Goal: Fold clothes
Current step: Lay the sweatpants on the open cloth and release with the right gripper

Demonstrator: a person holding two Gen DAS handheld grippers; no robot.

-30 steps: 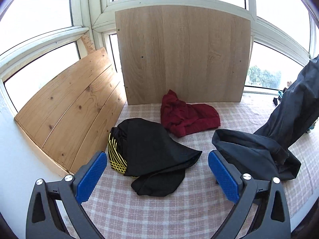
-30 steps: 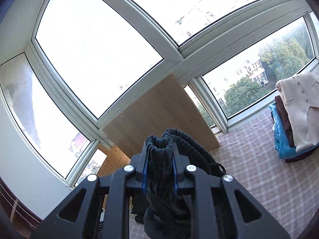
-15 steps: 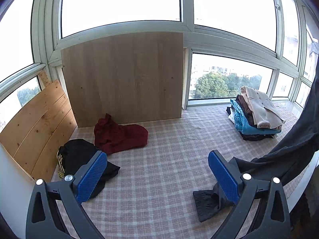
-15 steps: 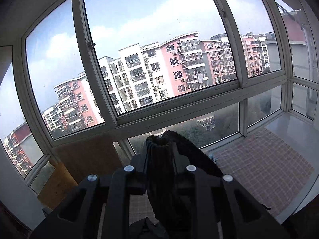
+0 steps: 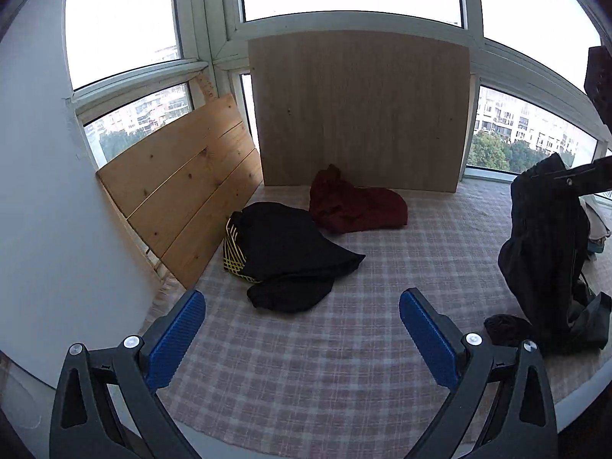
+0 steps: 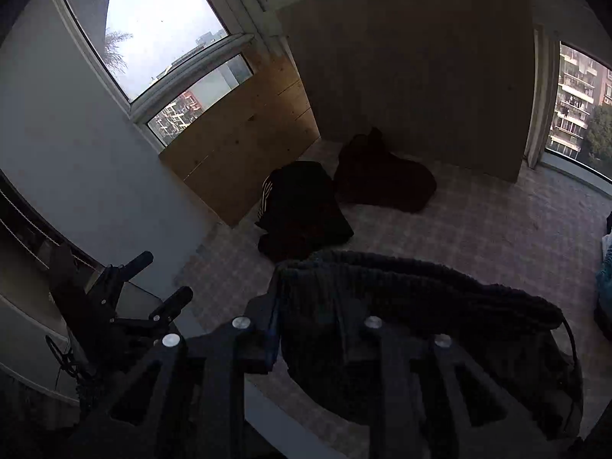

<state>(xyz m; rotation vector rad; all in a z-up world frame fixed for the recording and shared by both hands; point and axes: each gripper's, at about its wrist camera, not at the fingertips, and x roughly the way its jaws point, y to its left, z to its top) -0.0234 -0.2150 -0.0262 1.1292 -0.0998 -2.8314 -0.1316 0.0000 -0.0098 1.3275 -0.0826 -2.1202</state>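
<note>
The left wrist view is swinging back toward the corner with the black garment (image 5: 290, 252) and red garment (image 5: 355, 204), its left gripper (image 5: 302, 329) open and empty. The right gripper (image 6: 317, 329), fingers just easing wider yet holding the waistband, is hanging the dark trousers (image 5: 543, 252) over the checked platform (image 5: 344, 363). Their long axis is running vertical, waistband up, legs crumpling below.

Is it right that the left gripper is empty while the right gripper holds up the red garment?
Not the red garment: it lies by the upright board. The left wrist view shows the right gripper holding the dark trousers. The left gripper is indeed empty.
</note>
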